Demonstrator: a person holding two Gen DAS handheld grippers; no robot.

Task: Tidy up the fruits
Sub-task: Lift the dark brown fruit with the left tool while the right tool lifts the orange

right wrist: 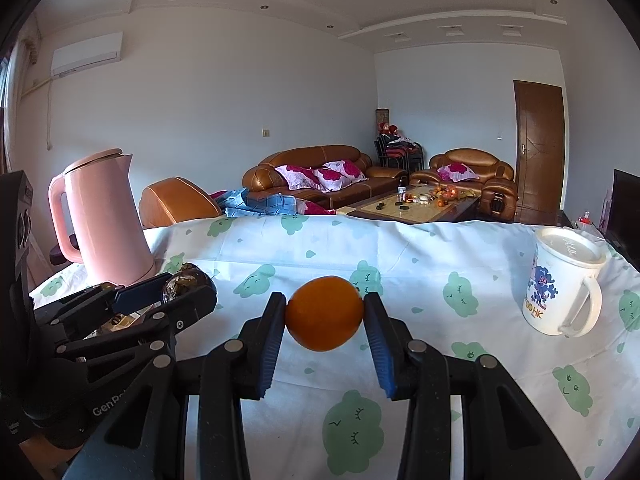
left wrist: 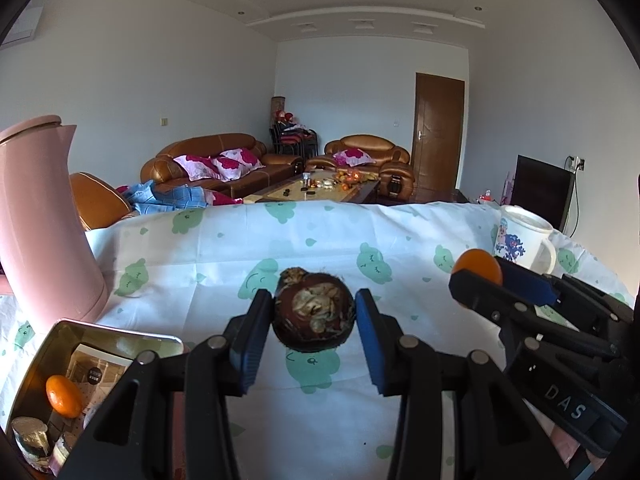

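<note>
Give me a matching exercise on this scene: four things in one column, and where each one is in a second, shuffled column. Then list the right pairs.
Things:
1. dark mangosteen
2. big orange
3. small orange
4. white mug

Places:
A. lying in the metal tin
B. standing on the tablecloth, at its right side
C. clamped in the left gripper
D. clamped in the right gripper

Pairs: 1-C, 2-D, 3-A, 4-B

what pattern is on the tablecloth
White tablecloth printed with mint-green smiling cloud shapes and small droplets, clearest in the right wrist view.
</note>
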